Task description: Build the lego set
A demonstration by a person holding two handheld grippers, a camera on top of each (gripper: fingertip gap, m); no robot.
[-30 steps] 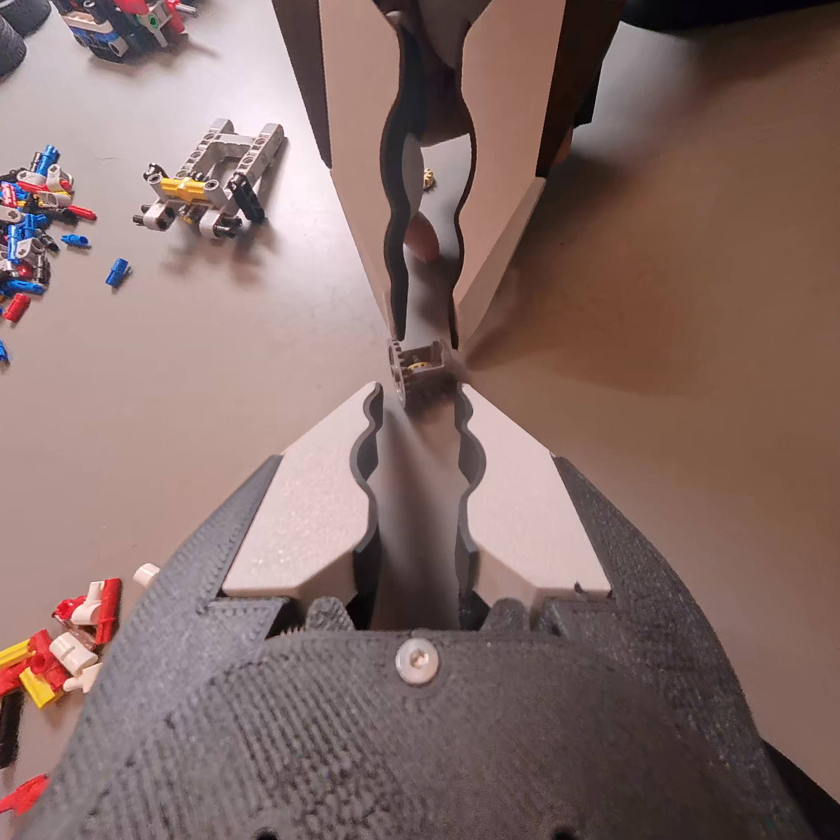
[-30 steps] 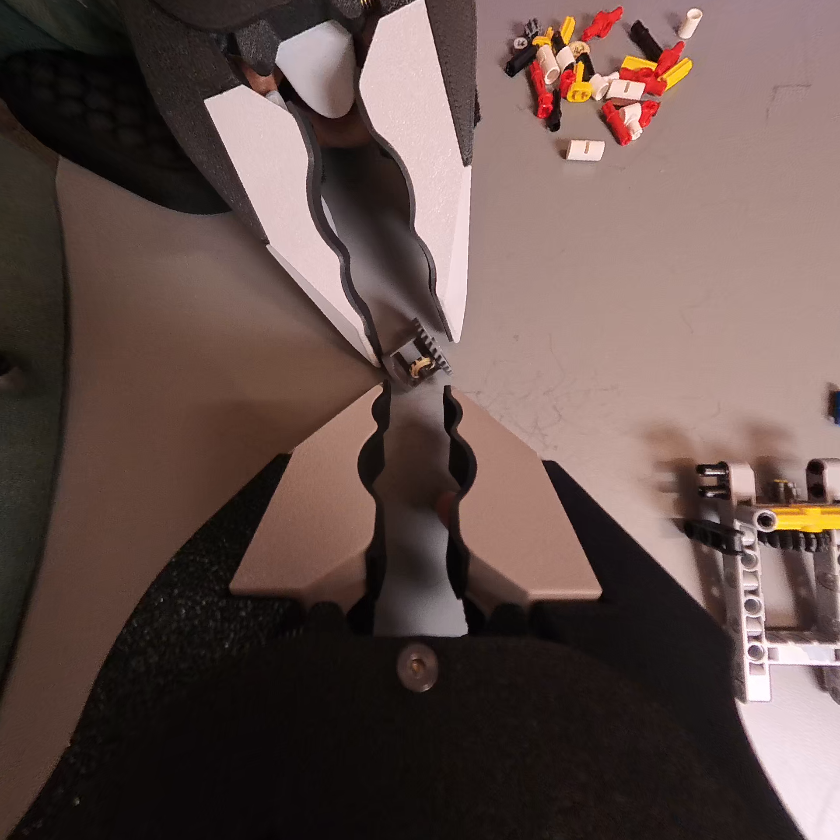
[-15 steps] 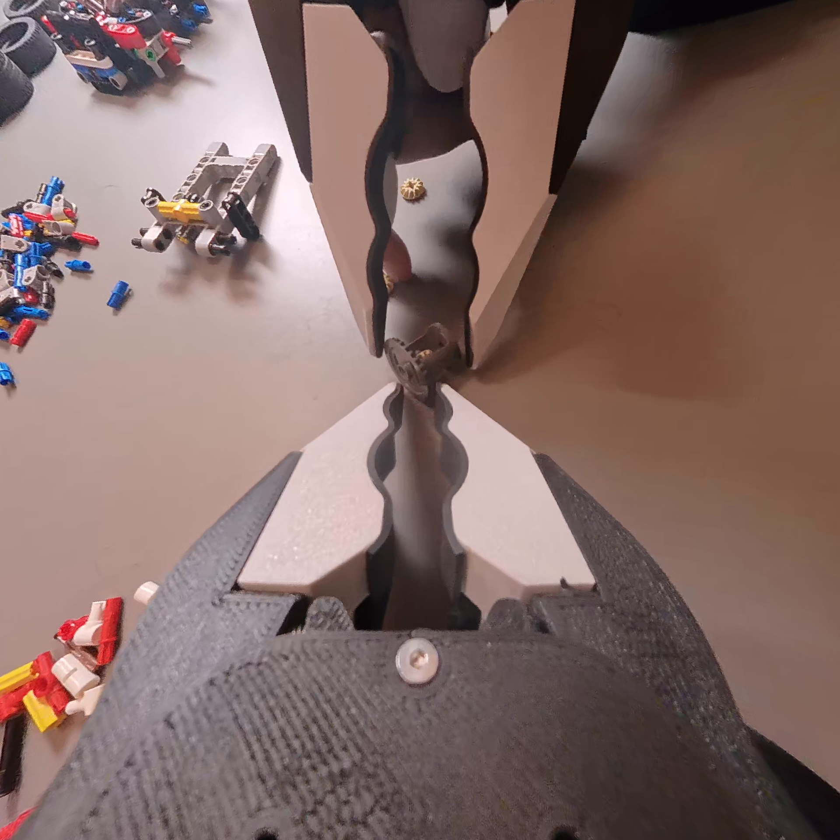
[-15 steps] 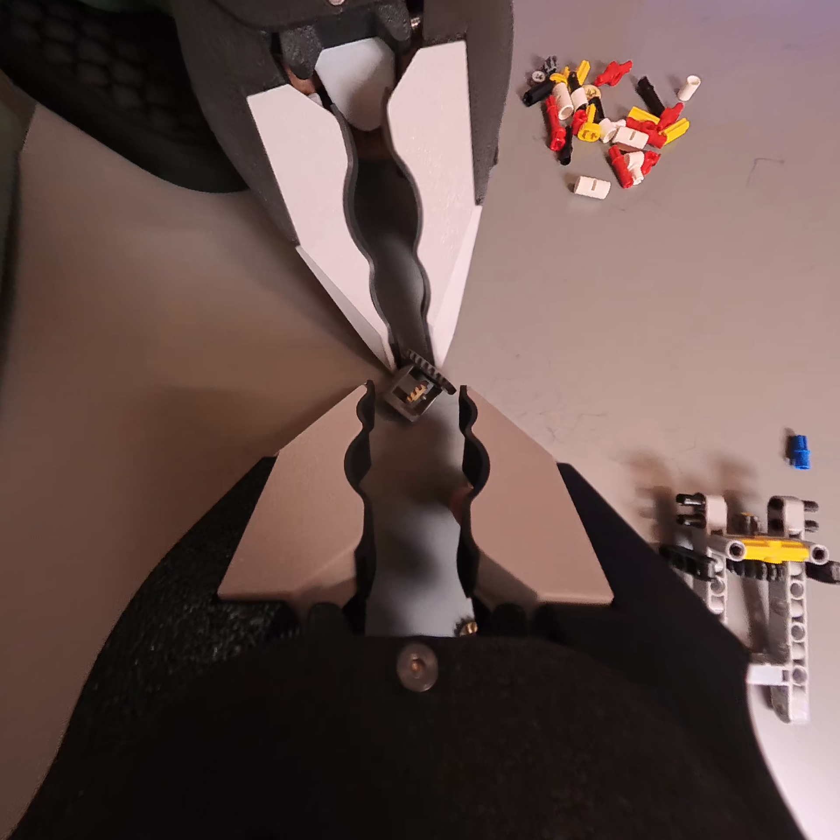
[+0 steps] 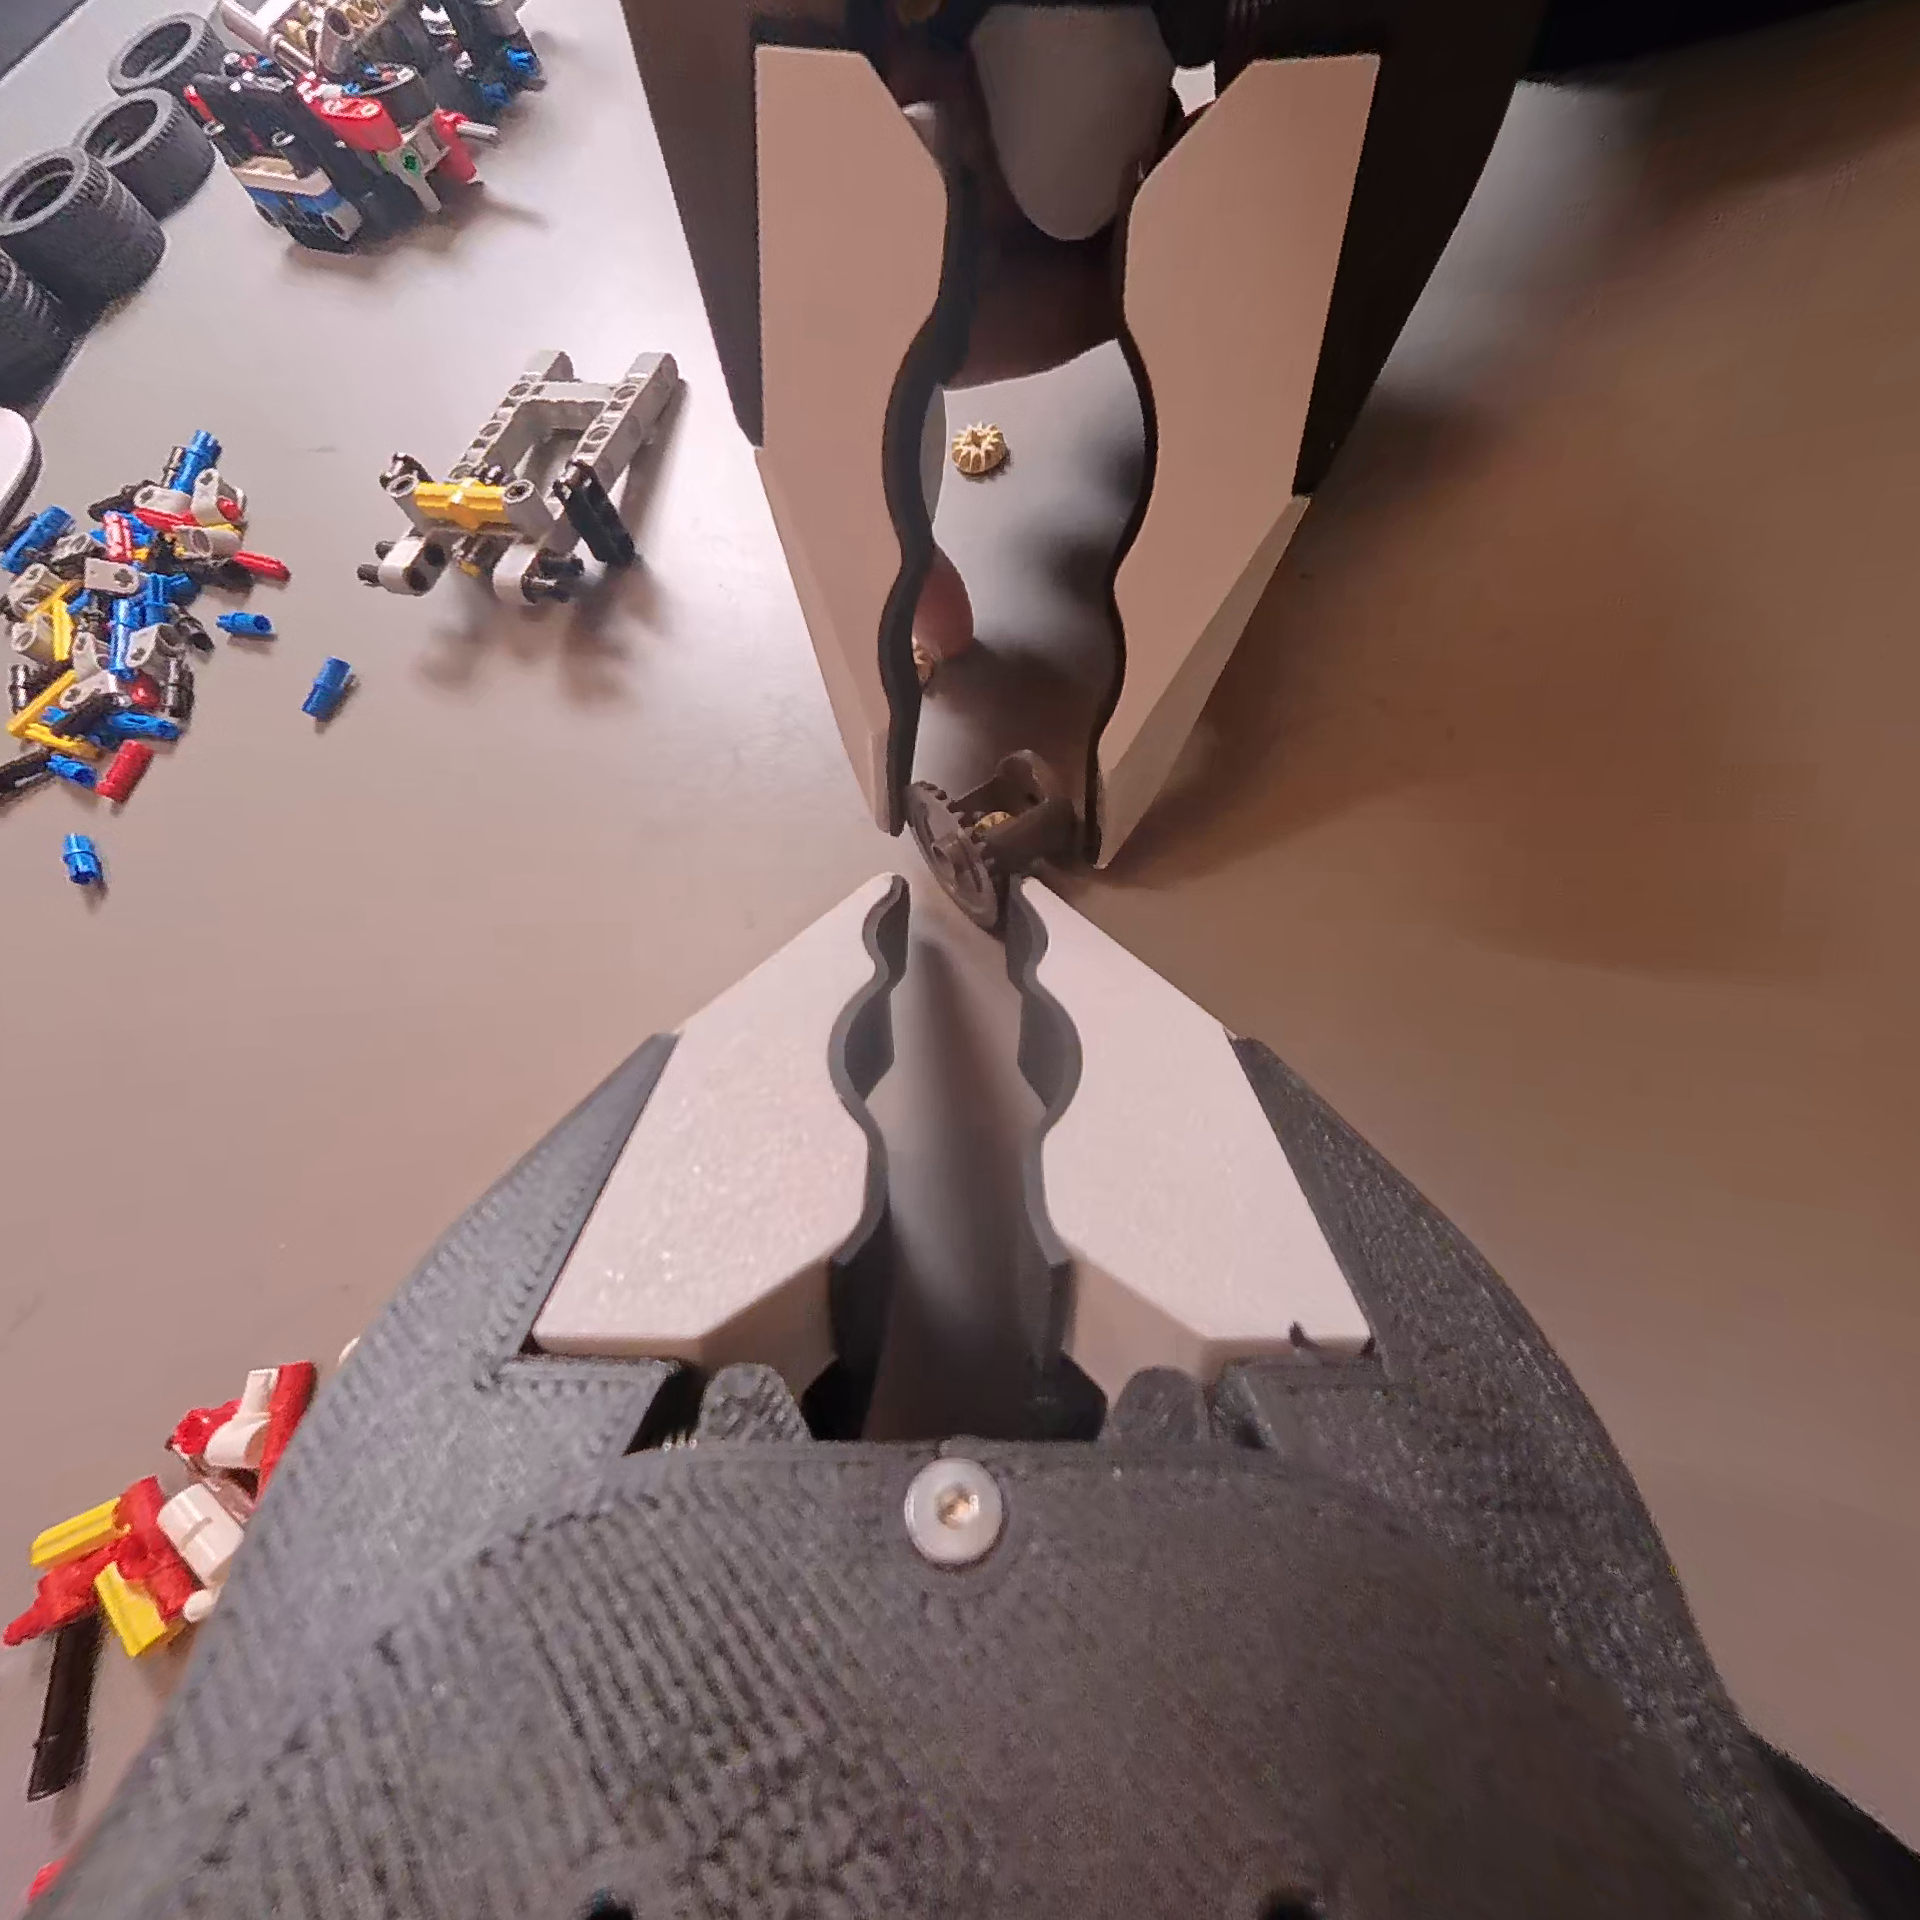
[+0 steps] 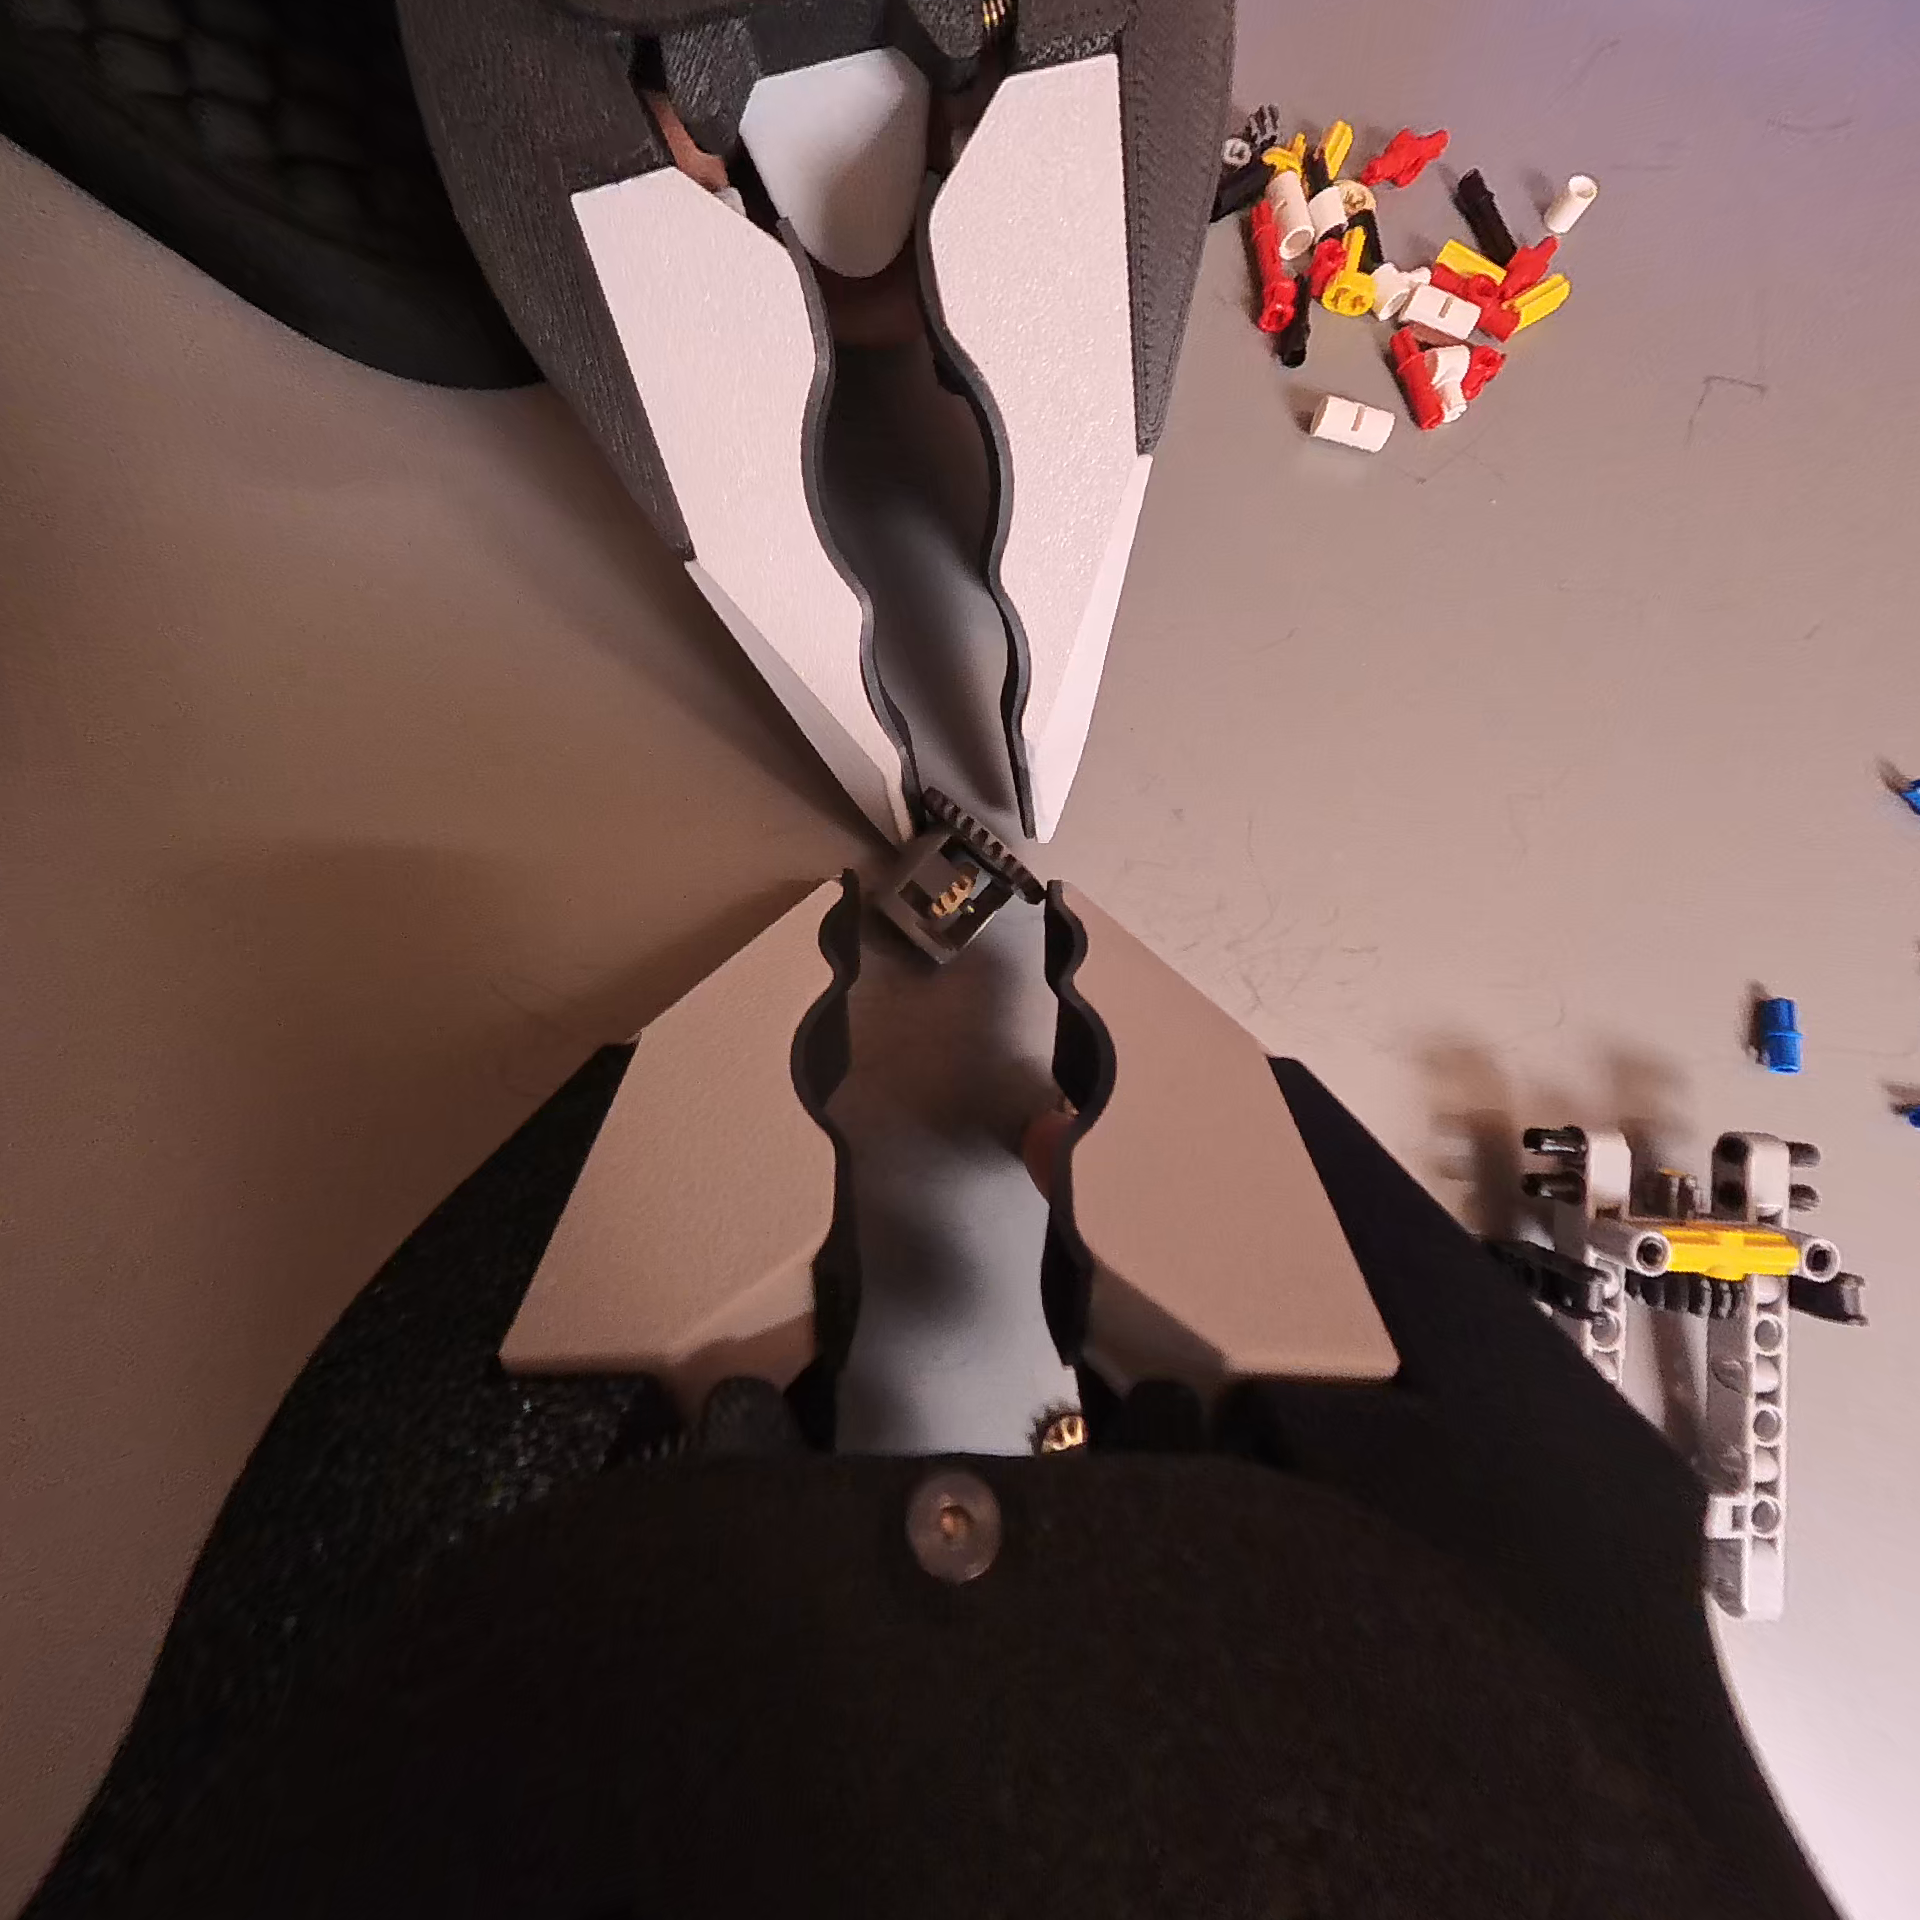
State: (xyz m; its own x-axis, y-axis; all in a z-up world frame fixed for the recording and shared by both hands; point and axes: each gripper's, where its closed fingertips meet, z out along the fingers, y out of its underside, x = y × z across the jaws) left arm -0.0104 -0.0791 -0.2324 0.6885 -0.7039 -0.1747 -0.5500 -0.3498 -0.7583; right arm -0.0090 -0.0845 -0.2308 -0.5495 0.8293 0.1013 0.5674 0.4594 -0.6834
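A small dark grey gear housing [image 5: 1013, 821] with a toothed ring and a tan gear inside sits tilted where the two grippers meet tip to tip; it also shows in the right wrist view [image 6: 940, 904]. My right gripper [image 6: 948, 894] is shut on it, one fingertip at each side, as the left wrist view [image 5: 992, 836] shows. My left gripper [image 5: 959, 886] has its jaws a narrow gap apart, and its right fingertip touches the toothed ring's edge. In the right wrist view the left gripper [image 6: 966, 826] comes in from above.
A grey beam frame with a yellow part [image 5: 540, 478] lies to the left and also shows in the right wrist view [image 6: 1714, 1309]. Nearby are a blue and grey parts pile [image 5: 114, 623], a red, yellow and white pile [image 6: 1392, 270], a part-built vehicle [image 5: 343, 135], tyres [image 5: 94, 208] and a loose tan gear [image 5: 977, 452]. The grippers are tip to tip, or close to it.
My left jaws have narrowed since one second ago and my right jaws have widened around the housing. The housing has turned and tilted. Both cameras have drawn back a little.
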